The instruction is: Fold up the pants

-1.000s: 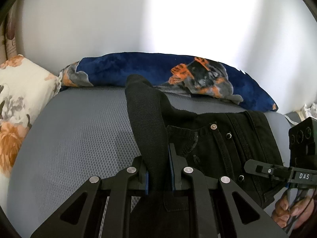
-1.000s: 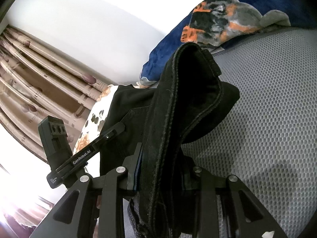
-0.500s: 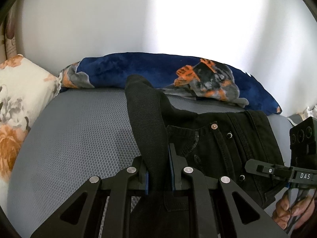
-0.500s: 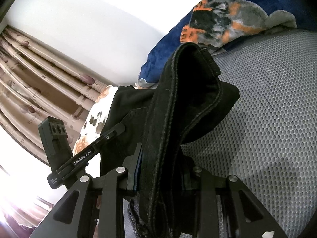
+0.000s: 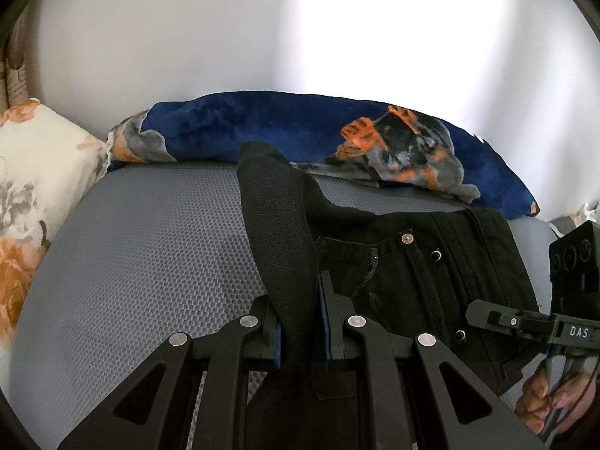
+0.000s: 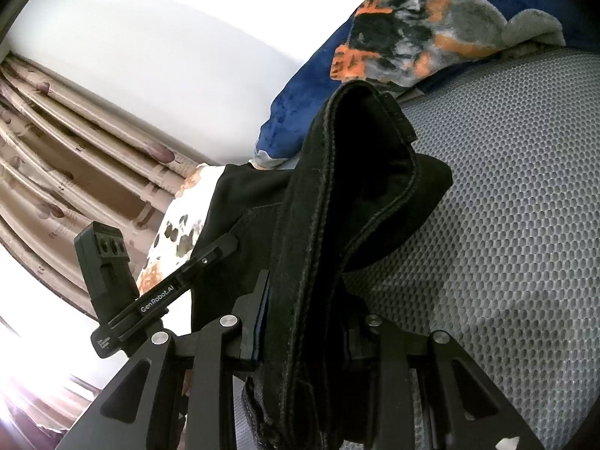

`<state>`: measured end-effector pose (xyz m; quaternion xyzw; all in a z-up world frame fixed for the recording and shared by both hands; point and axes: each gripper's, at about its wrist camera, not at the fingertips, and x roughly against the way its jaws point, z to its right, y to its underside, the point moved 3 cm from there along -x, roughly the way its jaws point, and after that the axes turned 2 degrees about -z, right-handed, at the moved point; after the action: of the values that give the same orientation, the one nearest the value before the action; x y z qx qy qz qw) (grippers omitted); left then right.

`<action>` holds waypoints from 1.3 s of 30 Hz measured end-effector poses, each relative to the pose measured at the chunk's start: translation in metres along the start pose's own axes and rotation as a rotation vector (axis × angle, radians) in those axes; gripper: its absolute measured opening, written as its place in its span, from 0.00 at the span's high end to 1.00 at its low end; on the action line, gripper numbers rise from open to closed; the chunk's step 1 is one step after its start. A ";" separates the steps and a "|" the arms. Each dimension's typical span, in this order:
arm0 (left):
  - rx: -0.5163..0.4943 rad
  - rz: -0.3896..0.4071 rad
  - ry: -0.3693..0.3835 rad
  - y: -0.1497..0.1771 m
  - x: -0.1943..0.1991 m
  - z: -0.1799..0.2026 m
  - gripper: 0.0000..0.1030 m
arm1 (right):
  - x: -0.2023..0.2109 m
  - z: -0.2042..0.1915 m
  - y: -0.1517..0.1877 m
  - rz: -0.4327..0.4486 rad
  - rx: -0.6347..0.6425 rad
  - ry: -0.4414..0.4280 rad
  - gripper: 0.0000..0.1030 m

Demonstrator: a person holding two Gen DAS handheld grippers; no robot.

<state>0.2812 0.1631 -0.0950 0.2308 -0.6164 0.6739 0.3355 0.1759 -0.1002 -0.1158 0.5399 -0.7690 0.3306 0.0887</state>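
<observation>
From the left wrist camera, the black pants [image 5: 420, 273] lay across the grey mesh bed surface [image 5: 150, 262], waistband end spread flat to the right with its button and rivets showing, near the blue blanket [image 5: 285, 127] bunched along the wall. They looked like denim to me: fairly heavy, soft enough to drape, yet thick at the seams, not slippery and not at all fragile. An edge or hem seemed the sensible place to take hold, since a pinch of bare middle cloth would only sag. The left gripper [image 5: 298, 322] was nearly closed, its jaws pinching a narrow upright ridge of the black cloth that rose between them. At the right edge a person's hand [image 5: 551, 401] held the handle of the other tool. A floral pillow [image 5: 33, 195] sat at the left.

From the right wrist camera, a thick doubled fold of the pants [image 6: 348, 206] stood up out of the right gripper [image 6: 305, 322] and flopped over at its top, stitched seams running along it. The jaws stood a little further apart than the left pair, clamped on that bulkier bundle, which filled the gap between them. The rest of the cloth trailed left toward the other tool, over the mesh surface. Curtains [image 6: 75, 172] hung behind.
</observation>
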 end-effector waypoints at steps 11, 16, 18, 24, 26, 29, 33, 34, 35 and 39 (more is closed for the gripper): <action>-0.011 0.002 -0.002 -0.005 -0.011 0.000 0.85 | 0.000 0.006 -0.004 0.013 -0.010 0.001 0.73; -0.011 -0.006 -0.007 -0.006 -0.019 -0.001 0.85 | -0.005 0.010 -0.011 0.006 -0.015 0.007 0.73; -0.012 -0.009 -0.009 -0.007 -0.023 -0.002 0.85 | -0.008 0.011 -0.013 0.005 -0.019 0.007 0.73; -0.009 -0.013 -0.011 -0.009 -0.031 -0.005 0.85 | -0.018 0.011 -0.021 0.000 -0.020 0.010 0.73; -0.007 -0.013 -0.011 -0.009 -0.033 -0.006 0.85 | -0.020 0.012 -0.022 -0.002 -0.022 0.009 0.73; -0.010 -0.013 -0.011 -0.008 -0.035 -0.007 0.85 | -0.024 0.013 -0.025 -0.002 -0.025 0.010 0.73; -0.006 -0.015 -0.012 -0.007 -0.040 -0.010 0.85 | -0.027 0.016 -0.028 0.000 -0.027 0.010 0.73; -0.005 -0.014 -0.013 -0.007 -0.041 -0.011 0.85 | -0.027 0.019 -0.028 0.000 -0.028 0.008 0.73; -0.004 -0.014 -0.014 -0.006 -0.042 -0.011 0.85 | -0.027 0.020 -0.028 0.001 -0.029 0.008 0.73; -0.005 -0.013 -0.019 -0.004 -0.045 -0.012 0.85 | -0.027 0.027 -0.029 0.006 -0.035 0.012 0.73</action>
<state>0.3160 0.1671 -0.1265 0.2402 -0.6199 0.6679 0.3347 0.2182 -0.1013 -0.1380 0.5340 -0.7757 0.3207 0.1015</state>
